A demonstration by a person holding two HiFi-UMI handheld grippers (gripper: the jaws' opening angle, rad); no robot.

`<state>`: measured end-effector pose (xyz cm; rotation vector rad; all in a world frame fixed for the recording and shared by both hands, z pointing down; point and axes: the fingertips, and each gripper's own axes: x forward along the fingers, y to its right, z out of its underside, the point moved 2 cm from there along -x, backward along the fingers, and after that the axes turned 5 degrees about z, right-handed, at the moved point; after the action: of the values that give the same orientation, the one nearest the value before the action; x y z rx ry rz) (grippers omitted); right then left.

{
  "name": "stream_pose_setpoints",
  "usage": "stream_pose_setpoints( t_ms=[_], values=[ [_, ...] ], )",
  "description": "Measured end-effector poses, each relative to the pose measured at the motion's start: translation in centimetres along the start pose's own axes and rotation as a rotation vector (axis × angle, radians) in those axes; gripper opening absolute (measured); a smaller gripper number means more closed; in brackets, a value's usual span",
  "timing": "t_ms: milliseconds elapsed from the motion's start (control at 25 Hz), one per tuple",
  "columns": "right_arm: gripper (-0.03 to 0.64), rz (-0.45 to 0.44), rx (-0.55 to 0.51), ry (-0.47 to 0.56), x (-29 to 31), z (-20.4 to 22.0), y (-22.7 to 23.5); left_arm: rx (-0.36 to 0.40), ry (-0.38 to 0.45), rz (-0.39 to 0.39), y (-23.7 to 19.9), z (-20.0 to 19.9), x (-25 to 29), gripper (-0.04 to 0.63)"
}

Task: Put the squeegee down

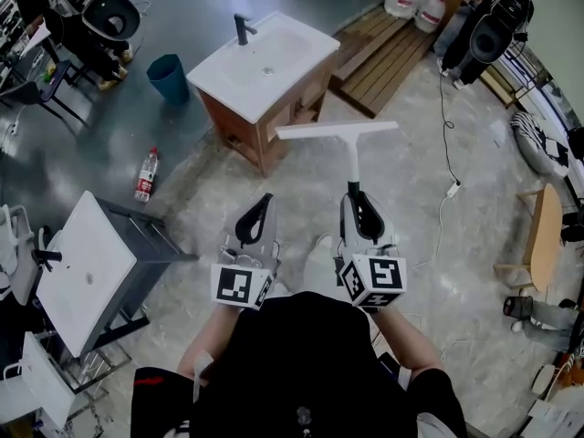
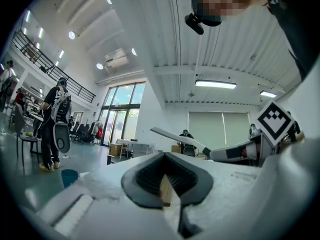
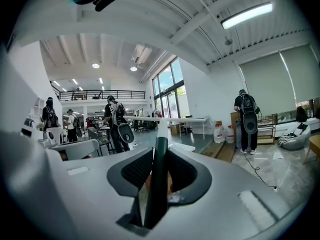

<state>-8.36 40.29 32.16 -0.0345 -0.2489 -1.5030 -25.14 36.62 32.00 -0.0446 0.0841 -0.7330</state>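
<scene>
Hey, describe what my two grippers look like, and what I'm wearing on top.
The left gripper and right gripper match: pale grey moulded bodies with curved jaws lined in black ribbed pads. Each carries a white cube printed with black square markers. You wear a black top.

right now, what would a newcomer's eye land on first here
The white squeegee stands out first, held out forward by its dark handle in the right gripper, with its blade crosswise at the far end. Just beyond it is a white sink on a wooden cabinet. The left gripper, beside the right one, holds nothing.
</scene>
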Motion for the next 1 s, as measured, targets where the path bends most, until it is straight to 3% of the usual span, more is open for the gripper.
stream_pose_setpoints(
  t_ms=[1000],
  values=[
    [0.097, -0.083, 0.020, -0.036, 15.7, -4.1, 15.2, 0.017, -0.012, -0.093, 1.0, 1.0, 21.1, 0.002]
  ],
)
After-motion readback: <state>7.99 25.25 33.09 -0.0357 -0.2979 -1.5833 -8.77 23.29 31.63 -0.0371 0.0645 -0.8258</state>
